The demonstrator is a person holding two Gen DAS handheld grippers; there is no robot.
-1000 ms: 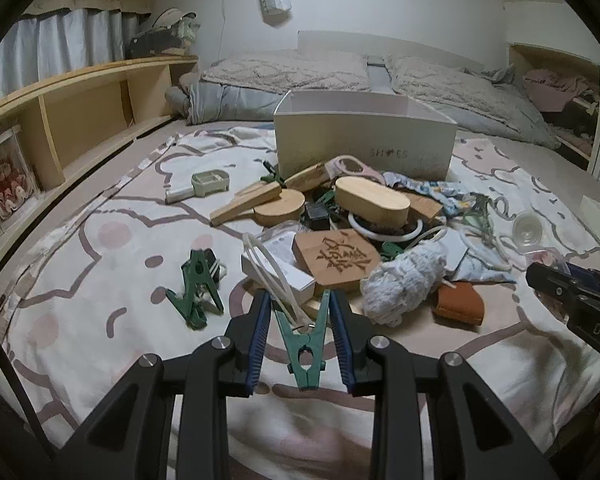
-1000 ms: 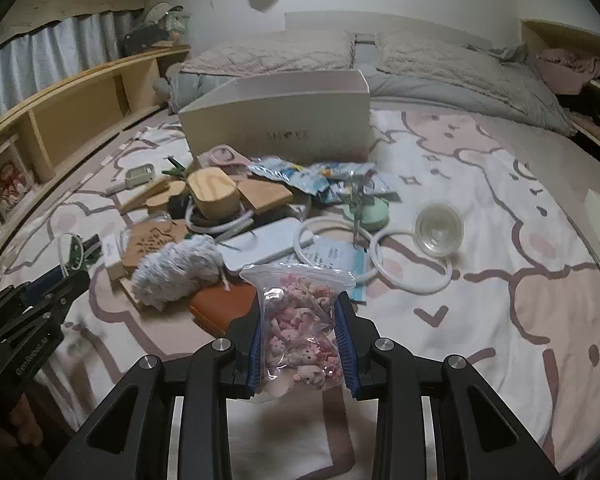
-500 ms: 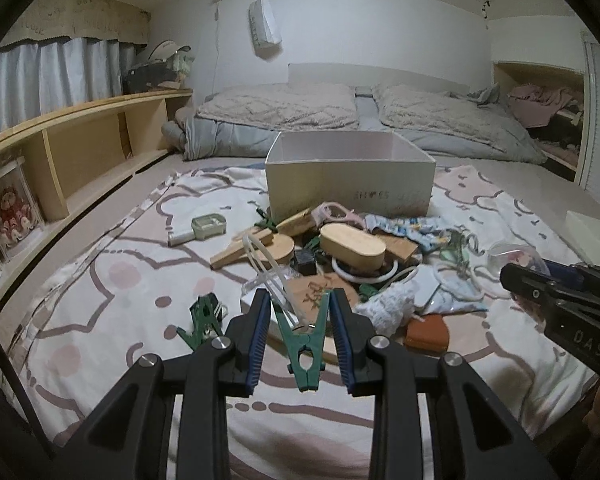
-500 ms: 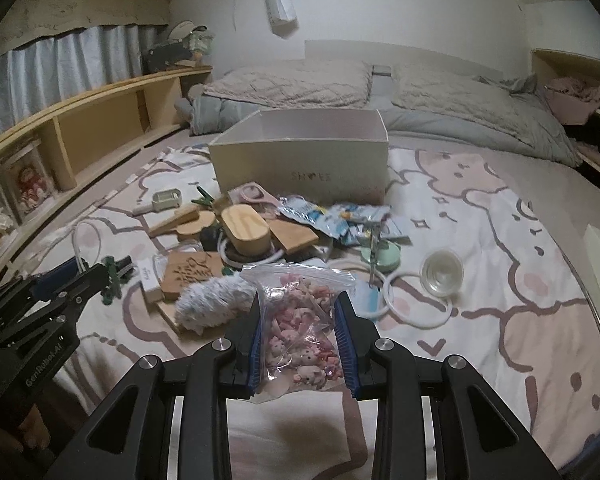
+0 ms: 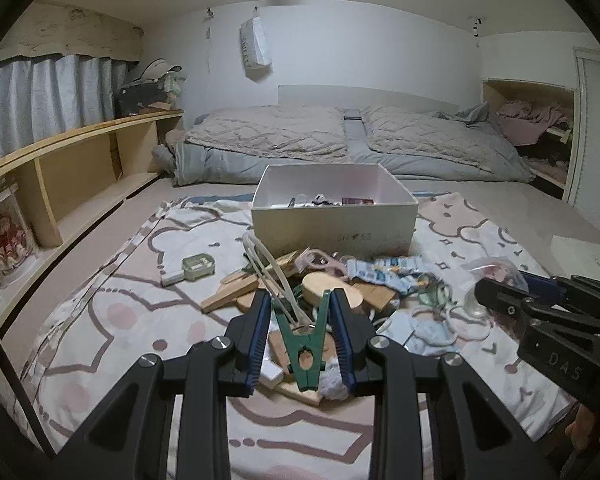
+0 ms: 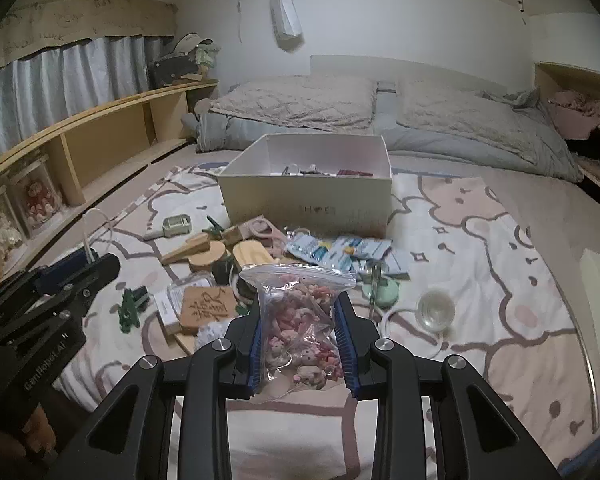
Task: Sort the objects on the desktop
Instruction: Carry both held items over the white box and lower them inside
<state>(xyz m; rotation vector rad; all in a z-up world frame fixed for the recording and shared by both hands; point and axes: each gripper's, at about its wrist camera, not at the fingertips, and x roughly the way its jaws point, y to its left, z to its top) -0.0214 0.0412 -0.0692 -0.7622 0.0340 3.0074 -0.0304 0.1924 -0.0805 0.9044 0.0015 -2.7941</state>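
Note:
My left gripper (image 5: 300, 312) is shut on a green clip (image 5: 303, 340) that has a white cord (image 5: 268, 268) trailing from it, held above the pile. My right gripper (image 6: 300, 320) is shut on a clear zip bag of pink figures (image 6: 300, 320), also lifted. A white open box (image 5: 334, 220) stands behind the pile on the patterned blanket; it shows in the right wrist view (image 6: 308, 196) with small items inside. The pile holds wooden blocks (image 6: 204, 254), a carved wooden coaster (image 6: 207, 310) and blue packets (image 6: 340, 252).
A second green clip (image 6: 130, 306) lies left of the pile. A clear cup (image 6: 434, 312), white rings and a pale green tool (image 6: 176, 226) lie around it. Wooden shelving (image 5: 72, 176) runs along the left. Pillows and a duvet (image 5: 340, 148) lie behind the box.
Both grippers have risen and pulled back from the pile with their objects; the box's inside has come into view.

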